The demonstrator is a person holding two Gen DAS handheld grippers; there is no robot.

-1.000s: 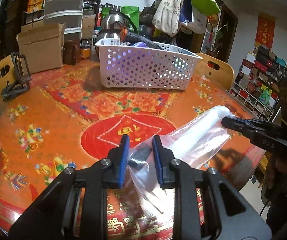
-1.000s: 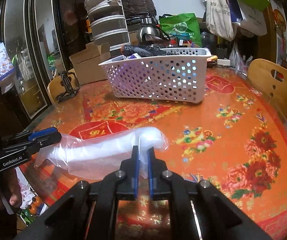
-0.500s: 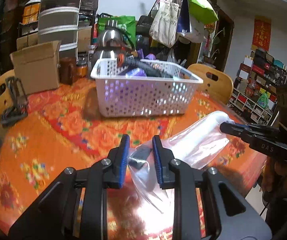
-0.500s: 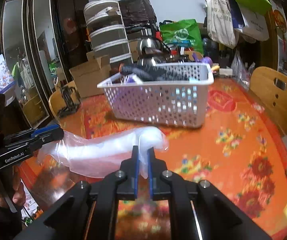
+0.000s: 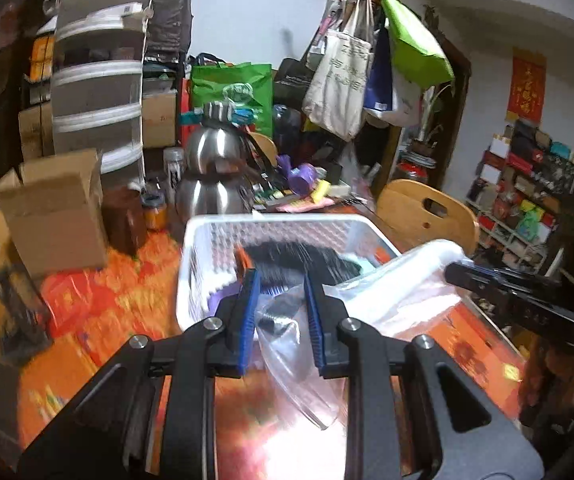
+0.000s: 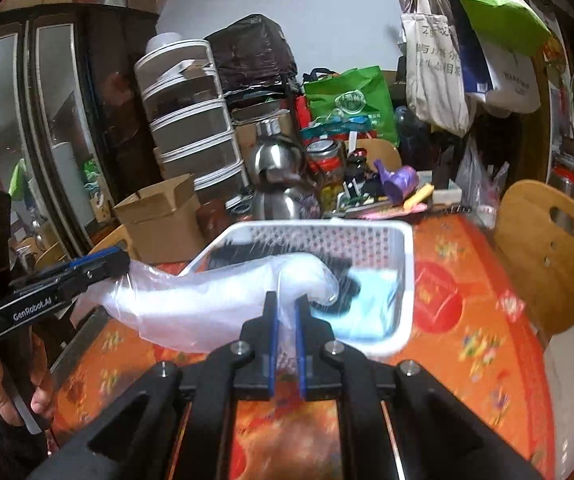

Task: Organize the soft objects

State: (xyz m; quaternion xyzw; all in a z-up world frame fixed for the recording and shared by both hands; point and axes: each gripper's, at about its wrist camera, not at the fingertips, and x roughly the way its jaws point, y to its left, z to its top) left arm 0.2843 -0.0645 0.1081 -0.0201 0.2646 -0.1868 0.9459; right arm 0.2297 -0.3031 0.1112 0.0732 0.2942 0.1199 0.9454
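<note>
Both grippers, left (image 5: 281,300) & right (image 6: 286,322), still pinching clear plastic bag (image 6: 223,300); now over white perforated basket (image 6: 405,280) vs table before — drop imminent imo.

The left gripper (image 5: 280,312) fills the lower middle of its own view, its blue-padded jaws a little apart and clamped on a clear plastic bag (image 5: 391,292). In the right wrist view it reaches in from the left edge (image 6: 121,264), a bare hand (image 6: 15,396) wrapped round its handle at the lower left. The right gripper (image 6: 286,316) sits at the bottom centre of its view, jaws nearly together on the bag's other end. In the left view it enters from the right edge (image 5: 453,272).
</note>
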